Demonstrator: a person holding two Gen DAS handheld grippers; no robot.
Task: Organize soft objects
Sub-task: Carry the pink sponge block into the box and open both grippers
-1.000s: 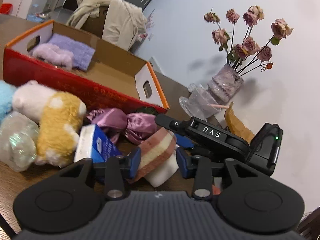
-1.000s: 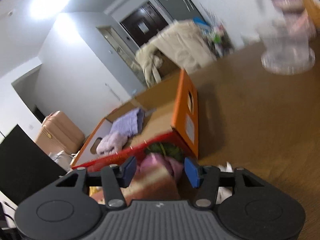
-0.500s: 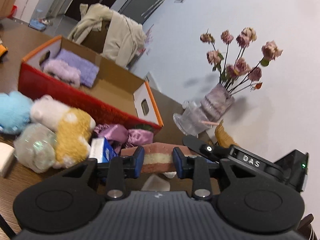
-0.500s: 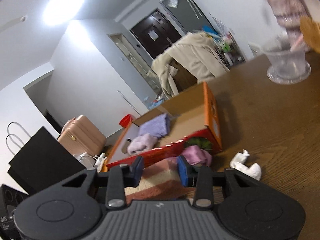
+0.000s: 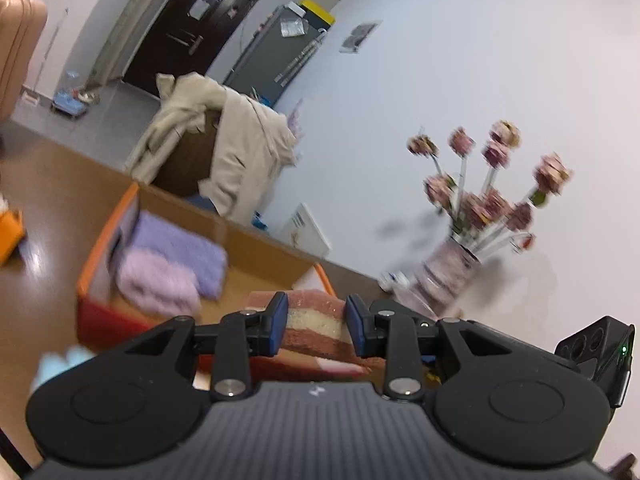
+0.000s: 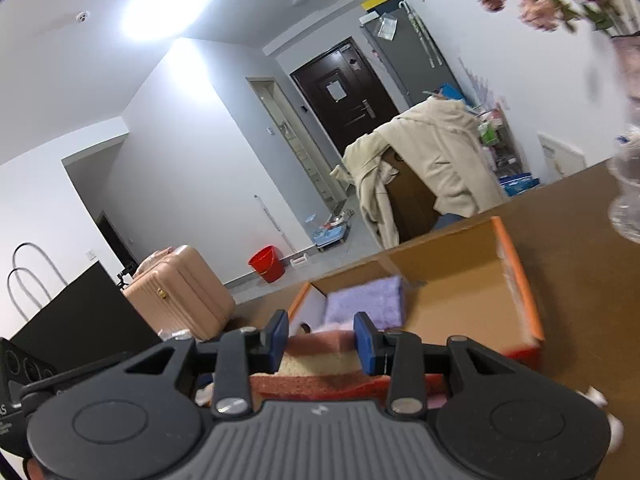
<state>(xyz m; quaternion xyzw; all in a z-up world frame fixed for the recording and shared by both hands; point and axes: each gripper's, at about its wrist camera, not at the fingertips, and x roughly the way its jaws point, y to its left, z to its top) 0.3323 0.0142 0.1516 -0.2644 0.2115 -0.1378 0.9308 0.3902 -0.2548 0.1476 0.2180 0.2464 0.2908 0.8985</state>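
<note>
A folded cloth striped pink, cream and brown (image 5: 314, 322) hangs in the air, held from two sides. My left gripper (image 5: 316, 322) is shut on one end, its blue pads pressing the layers. The same cloth (image 6: 320, 346) sits pinched between the pads of my right gripper (image 6: 322, 340). Just beyond it lies the open cardboard box (image 5: 260, 248) with an orange rim and red front. A purple towel (image 5: 180, 248) and a lilac fluffy cloth (image 5: 156, 288) lie at the box's left end. From the right wrist, the box (image 6: 460, 292) shows bare cardboard beside the purple towel (image 6: 368, 300).
A vase of dried roses (image 5: 452, 276) stands on the brown table to the right of the box, with a clear glass (image 6: 628, 200) near it. A light blue plush (image 5: 60, 364) lies low on the left. A chair draped in a beige coat (image 5: 224, 152) stands behind the table.
Both grippers closed on the striped cloth and lifted it off the pile toward the box. The plush toys and satin cloth have dropped out of view.
</note>
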